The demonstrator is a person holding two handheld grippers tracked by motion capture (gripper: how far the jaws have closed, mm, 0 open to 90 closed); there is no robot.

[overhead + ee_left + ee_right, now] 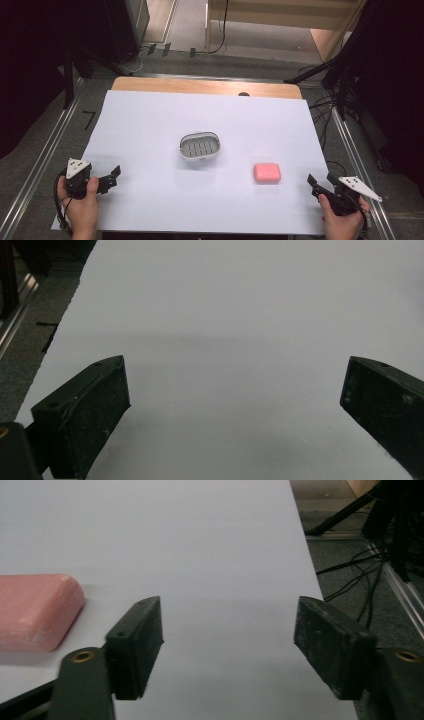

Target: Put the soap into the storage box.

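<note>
Nothing is done yet, as far as I can judge: the pink soap (267,172) lies flat on the white sheet (150,125), untouched, and the grey dish (200,146) sits empty near the middle of it, well apart from the soap. My right gripper (320,182) rests at the sheet's near right edge, jaws apart with nothing between them; in the right gripper view the soap (35,611) lies just off to one side of them, not in line. My left gripper (111,178) waits at the near left, jaws wide and empty, far from both things. What seems left is everything: reach the soap, clamp it, carry it over, set it in the dish.
</note>
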